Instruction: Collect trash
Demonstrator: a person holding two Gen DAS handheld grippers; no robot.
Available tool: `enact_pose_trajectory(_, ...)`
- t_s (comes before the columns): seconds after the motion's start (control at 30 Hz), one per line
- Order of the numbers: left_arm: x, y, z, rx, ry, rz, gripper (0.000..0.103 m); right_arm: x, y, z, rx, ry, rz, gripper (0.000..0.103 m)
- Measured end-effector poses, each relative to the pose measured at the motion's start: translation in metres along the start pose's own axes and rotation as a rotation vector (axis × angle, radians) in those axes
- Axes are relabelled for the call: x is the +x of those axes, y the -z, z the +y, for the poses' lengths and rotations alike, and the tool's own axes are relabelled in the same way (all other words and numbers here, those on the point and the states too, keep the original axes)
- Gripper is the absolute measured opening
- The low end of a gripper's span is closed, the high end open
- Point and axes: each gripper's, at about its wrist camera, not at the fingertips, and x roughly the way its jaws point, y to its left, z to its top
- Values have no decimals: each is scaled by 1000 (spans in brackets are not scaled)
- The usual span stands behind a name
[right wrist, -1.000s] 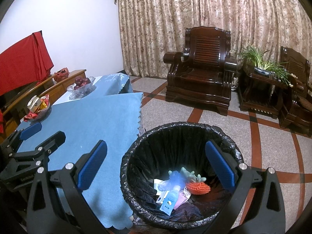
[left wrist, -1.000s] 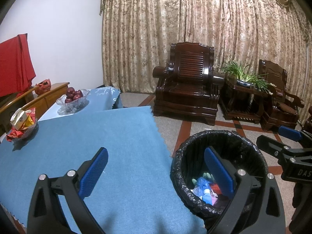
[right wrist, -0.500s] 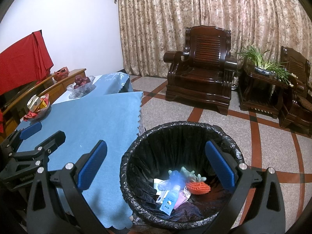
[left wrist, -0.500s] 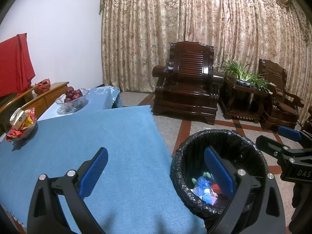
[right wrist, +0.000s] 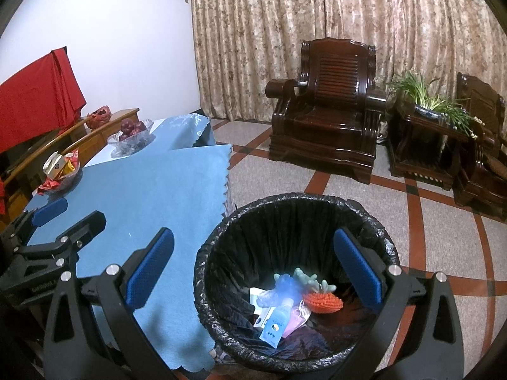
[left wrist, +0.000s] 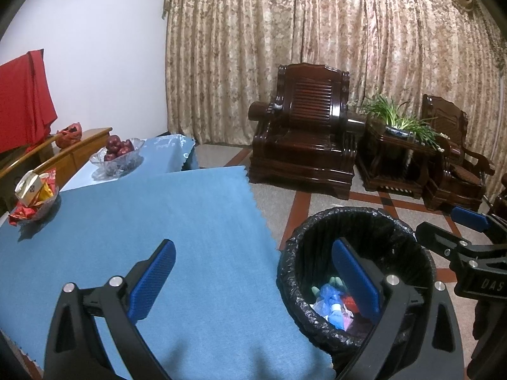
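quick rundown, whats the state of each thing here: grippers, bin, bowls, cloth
left gripper: open, empty
right gripper: open, empty, above the bin
trash bin: lined with a black bag, trash at the bottom
fruit bowl: holds red fruit
snack bowl: holds packets
blue cloth: flat on the table

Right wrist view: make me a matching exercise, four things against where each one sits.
Things:
1. small blue-labelled bottle
2. glass bowl of red fruit
3. potted green plant
4. red cloth

Places:
A. on the dark wooden side table between the armchairs
B. hanging at the far left by the wall
C. inside the black-lined bin
D. on the pale blue tablecloth at the far end

Pairs: 1-C, 2-D, 3-A, 4-B
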Motion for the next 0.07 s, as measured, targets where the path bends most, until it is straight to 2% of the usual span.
enact_pose_trajectory(0.07,1,0,1,1,0,0,97,4,0,0,0,0,4,98)
